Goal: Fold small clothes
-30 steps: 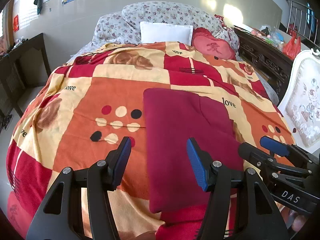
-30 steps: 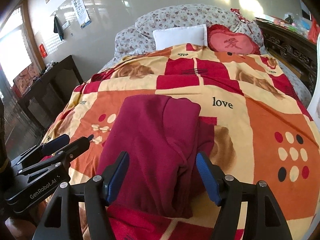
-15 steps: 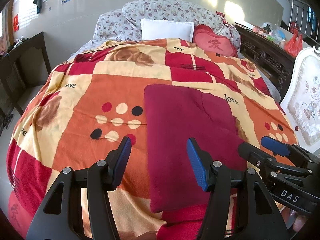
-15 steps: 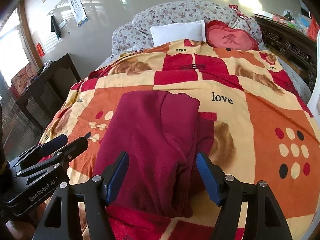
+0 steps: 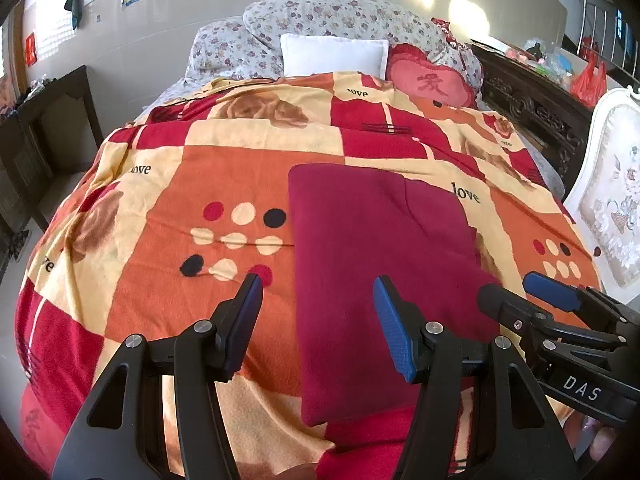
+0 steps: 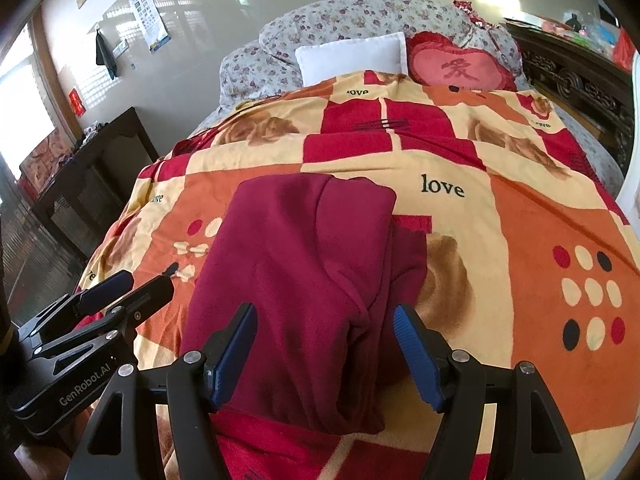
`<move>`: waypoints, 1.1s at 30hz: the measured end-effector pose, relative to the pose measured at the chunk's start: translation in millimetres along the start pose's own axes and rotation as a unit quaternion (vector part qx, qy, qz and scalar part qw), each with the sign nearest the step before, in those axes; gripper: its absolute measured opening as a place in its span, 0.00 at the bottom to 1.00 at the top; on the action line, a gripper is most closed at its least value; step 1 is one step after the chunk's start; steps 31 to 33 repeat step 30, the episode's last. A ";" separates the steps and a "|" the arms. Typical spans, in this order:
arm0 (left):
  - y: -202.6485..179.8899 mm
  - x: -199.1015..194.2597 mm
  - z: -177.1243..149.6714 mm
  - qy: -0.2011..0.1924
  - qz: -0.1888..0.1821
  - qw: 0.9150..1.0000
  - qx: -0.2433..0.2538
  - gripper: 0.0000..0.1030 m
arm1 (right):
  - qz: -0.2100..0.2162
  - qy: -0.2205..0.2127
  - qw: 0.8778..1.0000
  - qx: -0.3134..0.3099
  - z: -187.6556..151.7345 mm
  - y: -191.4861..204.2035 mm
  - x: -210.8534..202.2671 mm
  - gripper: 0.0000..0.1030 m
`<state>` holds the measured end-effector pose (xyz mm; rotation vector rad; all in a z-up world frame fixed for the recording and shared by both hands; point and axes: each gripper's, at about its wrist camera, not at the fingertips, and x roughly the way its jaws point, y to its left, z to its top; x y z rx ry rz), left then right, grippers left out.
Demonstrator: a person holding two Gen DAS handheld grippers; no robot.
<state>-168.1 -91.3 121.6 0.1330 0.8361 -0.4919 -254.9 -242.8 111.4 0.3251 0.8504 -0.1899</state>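
A dark red garment [image 5: 376,264] lies folded flat, apparently in overlapping layers, rectangular, on the bed.

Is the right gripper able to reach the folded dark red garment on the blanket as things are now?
Probably yes. The right gripper is open and empty, pointing down at the near end of the dark red garment, which lies flat on the blanket. Nothing stands between them; the left gripper is off to the side.

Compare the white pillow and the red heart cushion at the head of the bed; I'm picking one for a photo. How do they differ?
The white pillow is rectangular and plain; the red heart cushion is heart-shaped, with a frilled edge and a character stitched on its pink face. The white pillow sits nearer the middle, the red heart cushion to its right. Both lean against the floral pillows, their lower parts behind the blanket.
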 end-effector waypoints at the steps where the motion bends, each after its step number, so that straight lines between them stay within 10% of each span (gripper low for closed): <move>1: 0.5 0.9 -0.4 0.001 0.000 1.000 0.001 0.56 | 0.001 0.001 1.000 0.000 -0.4 -0.3 0.4 0.67; 33: 16.8 12.6 2.5 -0.008 0.006 1.000 0.004 0.56 | 0.013 0.019 1.000 0.013 -3.0 -14.5 15.7 0.67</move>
